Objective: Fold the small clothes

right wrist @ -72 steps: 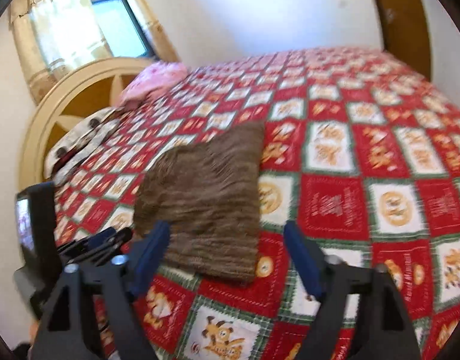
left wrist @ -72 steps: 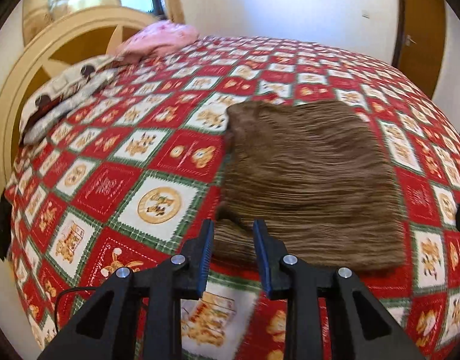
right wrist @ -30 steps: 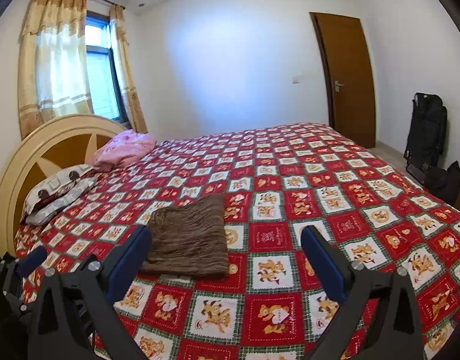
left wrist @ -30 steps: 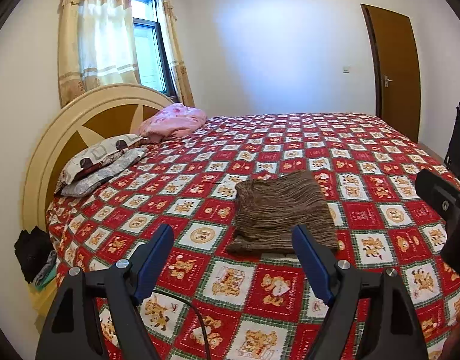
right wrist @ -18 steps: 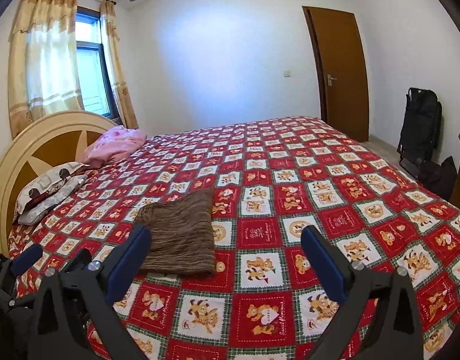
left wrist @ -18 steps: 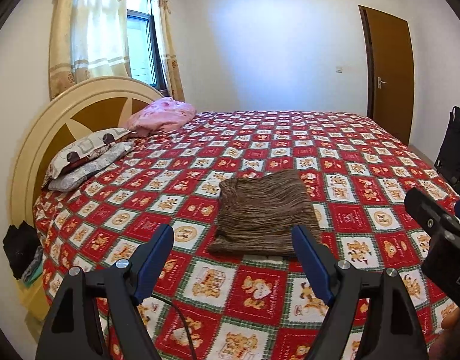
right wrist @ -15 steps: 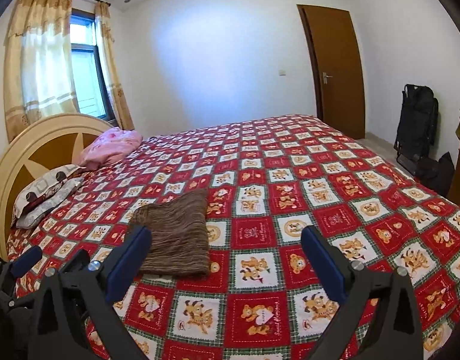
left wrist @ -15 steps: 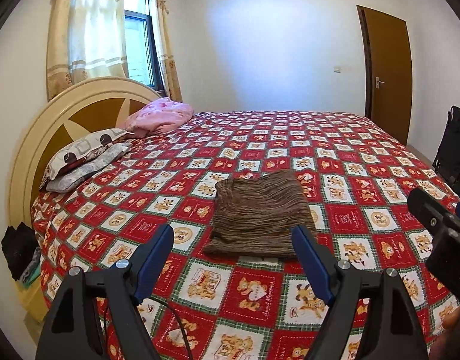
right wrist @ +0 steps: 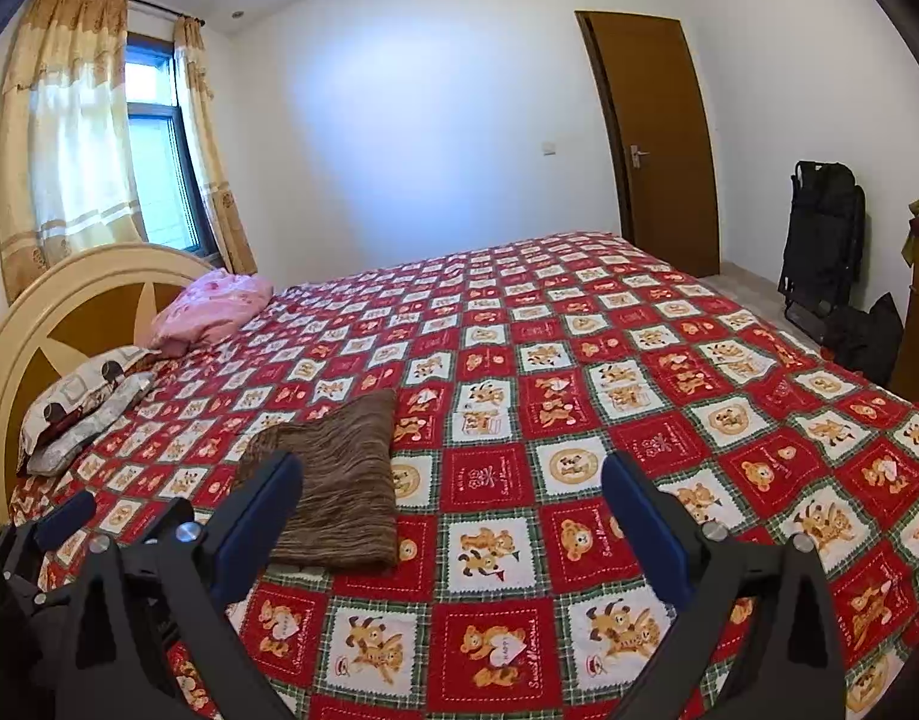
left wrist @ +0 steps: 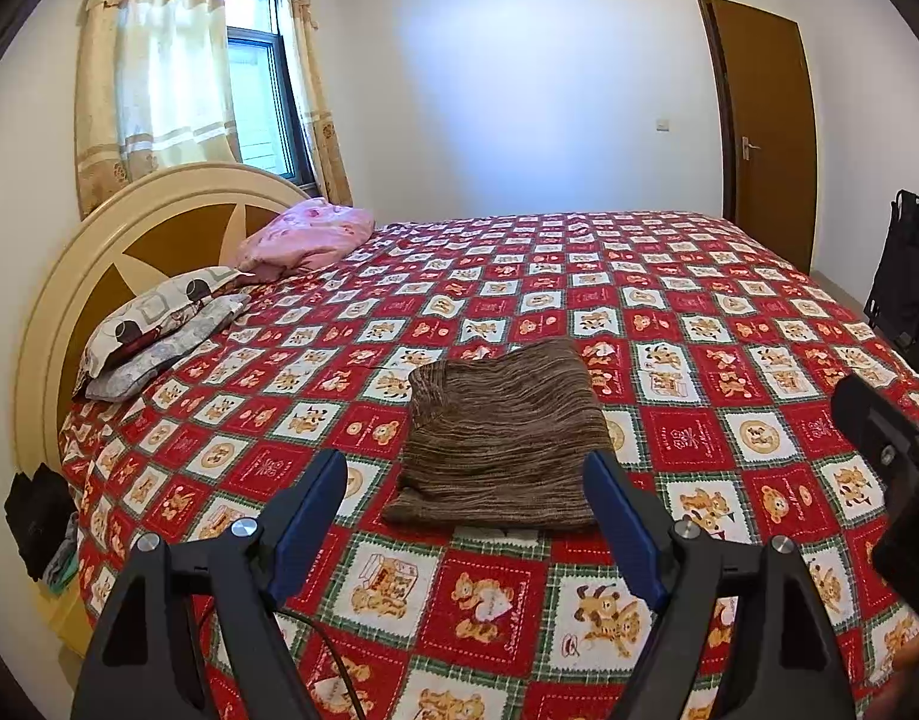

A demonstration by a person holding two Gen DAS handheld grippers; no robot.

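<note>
Right gripper (right wrist: 453, 495) jaws wide apart, nothing between them, above red patchwork teddy-bear bedspread (right wrist: 579, 372). Folded brown ribbed garment (right wrist: 339, 492) lies flat on bedspread, behind left blue finger pad (right wrist: 261, 516). Left gripper (right wrist: 63, 519) partly visible at lower left. Pink bundle (right wrist: 213, 303) and patterned pillows (right wrist: 81, 405) by cream headboard (right wrist: 57, 300). Brown door (right wrist: 657, 138), black bag (right wrist: 825, 228) at right.

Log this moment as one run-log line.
brown garment: folded, flat on bedspread | left gripper: open, empty | right gripper: open, empty
</note>
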